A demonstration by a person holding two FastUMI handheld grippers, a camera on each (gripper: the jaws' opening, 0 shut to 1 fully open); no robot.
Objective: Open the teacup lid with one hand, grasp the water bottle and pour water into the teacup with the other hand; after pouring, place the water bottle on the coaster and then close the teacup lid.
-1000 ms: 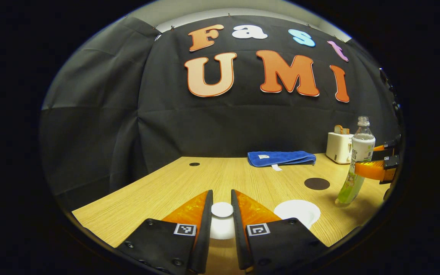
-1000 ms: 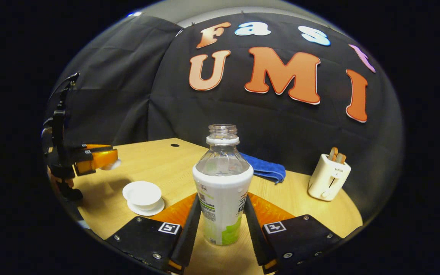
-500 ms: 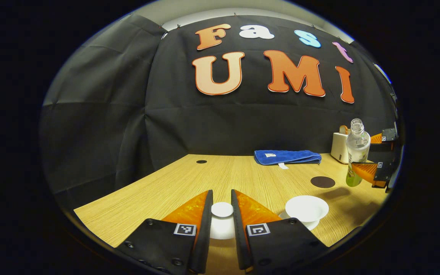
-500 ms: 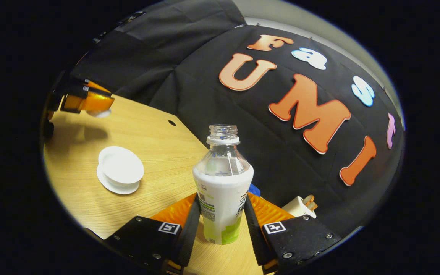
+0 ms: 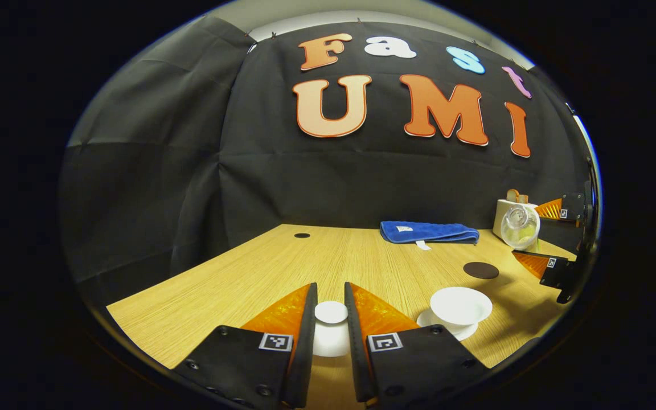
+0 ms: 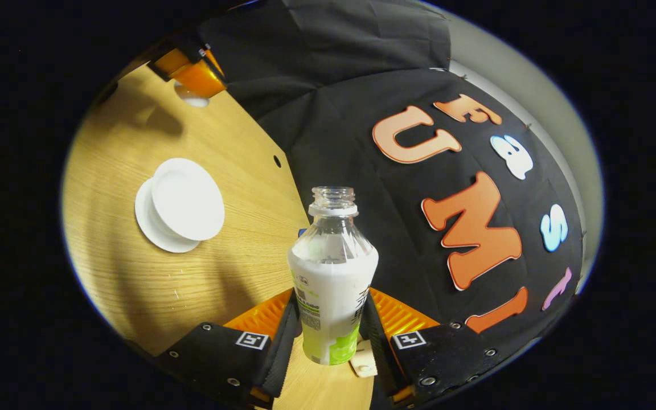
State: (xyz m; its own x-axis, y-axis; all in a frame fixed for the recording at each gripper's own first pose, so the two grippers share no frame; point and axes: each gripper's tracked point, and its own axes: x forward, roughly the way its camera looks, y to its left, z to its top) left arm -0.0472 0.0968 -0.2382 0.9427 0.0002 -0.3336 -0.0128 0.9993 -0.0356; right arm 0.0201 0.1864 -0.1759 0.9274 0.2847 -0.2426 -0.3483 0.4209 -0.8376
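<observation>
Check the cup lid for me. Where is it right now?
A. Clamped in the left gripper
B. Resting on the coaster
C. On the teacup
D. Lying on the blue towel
A: the left gripper is shut on the white lid, and the teacup stands uncovered on its saucer.

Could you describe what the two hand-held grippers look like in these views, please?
Each hand-held gripper has two long, flat, wedge-shaped fingers that narrow toward the tips, mounted on black angular plates fixed with small round screws. Each plate carries a small square black-and-white marker. This build shows on the left hand-held gripper and on the right hand-held gripper. No cables, hands or sleeves can be made out.
</observation>
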